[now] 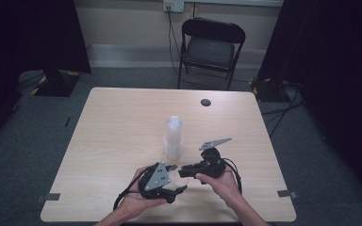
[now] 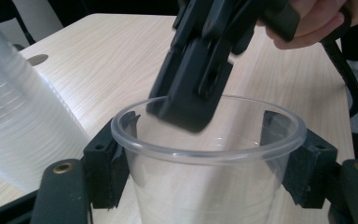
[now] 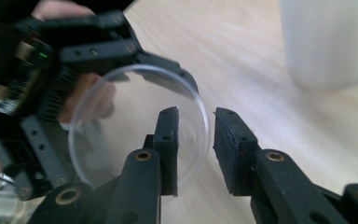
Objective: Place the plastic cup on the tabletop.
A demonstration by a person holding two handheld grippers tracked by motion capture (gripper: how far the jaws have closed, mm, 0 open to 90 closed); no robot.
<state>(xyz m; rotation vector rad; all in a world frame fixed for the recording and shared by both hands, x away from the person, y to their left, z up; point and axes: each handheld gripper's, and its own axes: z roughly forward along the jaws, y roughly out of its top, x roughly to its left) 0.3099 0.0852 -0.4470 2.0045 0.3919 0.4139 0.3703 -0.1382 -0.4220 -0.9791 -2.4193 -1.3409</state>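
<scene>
Left gripper view: left gripper [image 2: 205, 172] clamps a clear cup [image 2: 205, 186] as the right gripper [image 3: 193, 149], jaws spread, straddles its rim at 12 o'clock; pinching comes next.

Our left hand-held gripper [image 2: 209, 163] clamping a clear plastic cup [image 2: 205, 186] by its sides, our right hand-held gripper [image 2: 191, 100] dipping one jaw inside its rim, cup stack [image 2: 18, 121] left, on the desk [image 2: 107, 56].

High view overhead, forward-down; tool views close, sharing clear cup [image 2: 208, 154].

No legible text (any view)
</scene>
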